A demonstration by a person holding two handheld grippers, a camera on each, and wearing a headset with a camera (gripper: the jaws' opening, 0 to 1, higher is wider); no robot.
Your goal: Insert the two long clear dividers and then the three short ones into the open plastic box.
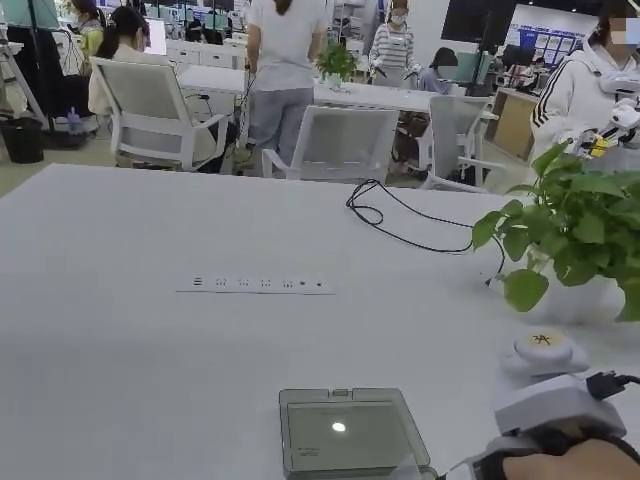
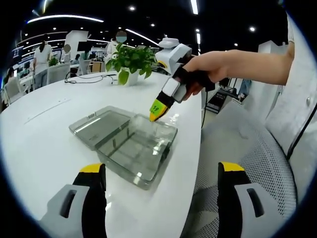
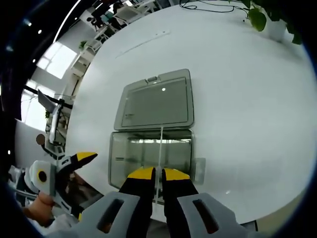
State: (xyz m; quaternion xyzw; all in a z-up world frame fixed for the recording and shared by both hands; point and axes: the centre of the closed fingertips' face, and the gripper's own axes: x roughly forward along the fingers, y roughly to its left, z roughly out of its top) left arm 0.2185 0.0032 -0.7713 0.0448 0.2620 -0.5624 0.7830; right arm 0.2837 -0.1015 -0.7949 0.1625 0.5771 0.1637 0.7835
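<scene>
The job looks to be at its start. The right gripper [image 3: 158,172] has its fingers clenched on one thin clear divider [image 3: 161,148], seen edge-on as a pale line that runs from the fingertips across the middle of the box [image 3: 133,158] to its far wall. Whether this is a long or a short one cannot be told. No other divider seems to stand in the box, though clear parts are hard to make out against clear walls; by that reading, nearly all of the five are left to place. The left gripper [image 2: 161,168] hovers near the bench's edge with its fingers released, wide apart and grasping nothing. The box lies close to the near edge of the white bench [image 1: 200,350], a smoky see-through plastic tray with faint ribs along its walls. Its hinged lid [image 3: 156,101] is folded flat on the far side. A small clear piece [image 3: 199,171] lies just beside the tray; what it is cannot be told.
</scene>
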